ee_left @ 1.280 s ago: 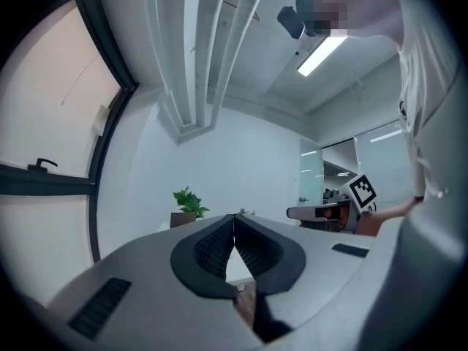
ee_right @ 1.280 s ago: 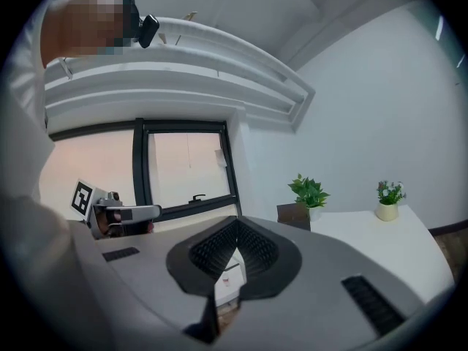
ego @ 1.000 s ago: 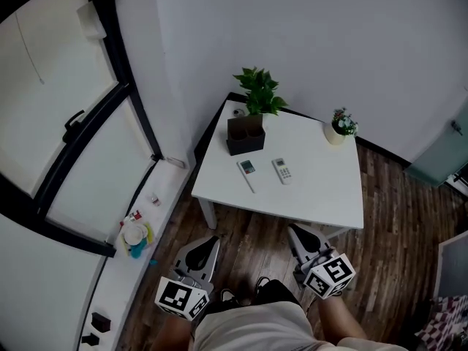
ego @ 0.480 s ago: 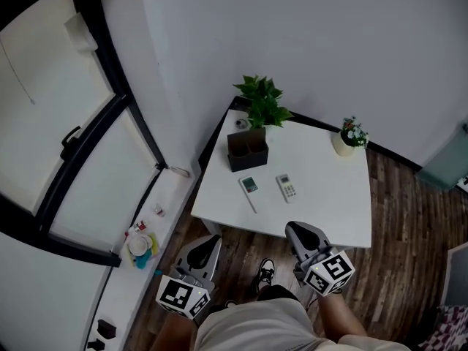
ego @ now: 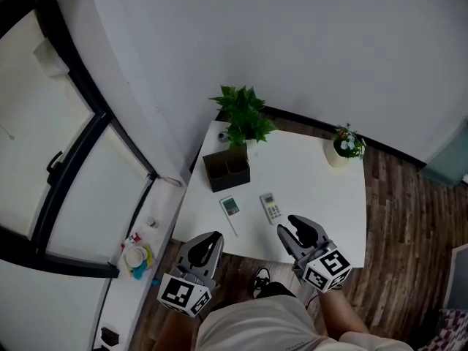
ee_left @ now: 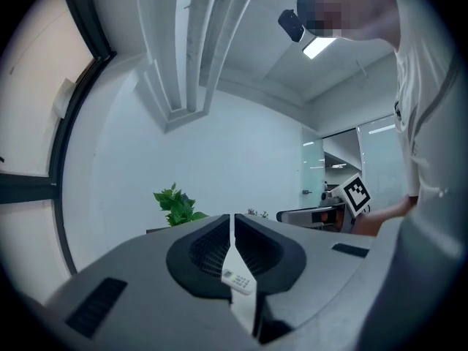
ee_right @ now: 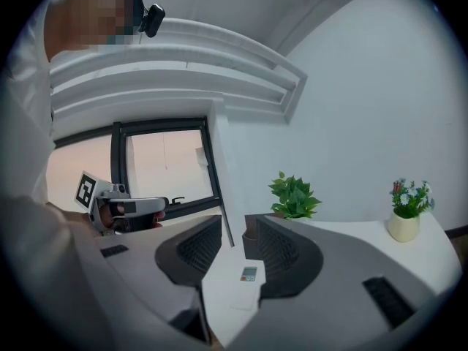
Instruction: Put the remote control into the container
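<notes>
Over the near edge of the desk [ego: 322, 196], the right claw [ego: 296, 230] had just been opening, jaws spread and empty; the left claw [ego: 207, 246], pressed together, hung short of the desk. Just beyond the right claw, slightly left, lay a remote control [ego: 270, 208], long axis near-to-far; the container [ego: 227, 170] stood farther left, beyond a second remote [ego: 229, 209].

In the left gripper view the jaws of the left gripper [ee_left: 232, 218] cover the table [ego: 322, 196]. Only a sliver of a remote [ee_left: 236, 280] shows through their slit, and only the plant's [ee_left: 175, 205] top clears them. In the right gripper view a jaw of the right gripper [ee_right: 232, 221] hides most of the container [ee_right: 249, 235]. In the head view the sill clutter [ego: 135, 256] is too small to name.
</notes>
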`<state>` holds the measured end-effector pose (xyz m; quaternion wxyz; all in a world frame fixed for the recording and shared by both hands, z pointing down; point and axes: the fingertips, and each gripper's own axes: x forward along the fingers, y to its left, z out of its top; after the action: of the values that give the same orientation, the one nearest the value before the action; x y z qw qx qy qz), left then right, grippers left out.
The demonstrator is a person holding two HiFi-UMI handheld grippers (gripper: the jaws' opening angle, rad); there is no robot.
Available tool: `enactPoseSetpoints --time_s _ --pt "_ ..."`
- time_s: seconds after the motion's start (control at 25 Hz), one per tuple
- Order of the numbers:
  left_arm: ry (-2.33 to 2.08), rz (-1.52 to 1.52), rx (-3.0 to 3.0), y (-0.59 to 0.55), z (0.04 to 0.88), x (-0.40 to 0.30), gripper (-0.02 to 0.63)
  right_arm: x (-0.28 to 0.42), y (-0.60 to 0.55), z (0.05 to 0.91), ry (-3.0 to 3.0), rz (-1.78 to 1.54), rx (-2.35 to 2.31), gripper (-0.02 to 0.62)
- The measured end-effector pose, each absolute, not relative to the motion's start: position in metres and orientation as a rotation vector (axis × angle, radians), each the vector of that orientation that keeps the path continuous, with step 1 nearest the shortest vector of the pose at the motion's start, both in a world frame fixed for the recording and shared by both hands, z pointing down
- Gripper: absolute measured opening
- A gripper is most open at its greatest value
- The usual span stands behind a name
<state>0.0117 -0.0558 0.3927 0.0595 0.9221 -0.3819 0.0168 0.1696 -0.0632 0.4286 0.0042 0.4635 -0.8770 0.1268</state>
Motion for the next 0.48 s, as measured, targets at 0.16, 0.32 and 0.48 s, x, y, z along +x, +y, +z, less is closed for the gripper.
enactPoseSetpoints --time_s 0.16,0.32,0.48 --pt "-1.2 0.055 2.761 -0.081 0.394 0.03 0.029 0.192 -0.085 0.444 -2.721 0.466 1.424 0.208" --pt "-1.174 0.111 2.755 -0.098 0.406 0.047 0.095 0.204 -0.102 0.465 -2.679 0.504 1.387 0.244" --pt "-1.146 0.14 2.737 -0.111 0.417 0.053 0.101 0.204 -0.113 0.481 -2.628 0.542 1.384 0.249"
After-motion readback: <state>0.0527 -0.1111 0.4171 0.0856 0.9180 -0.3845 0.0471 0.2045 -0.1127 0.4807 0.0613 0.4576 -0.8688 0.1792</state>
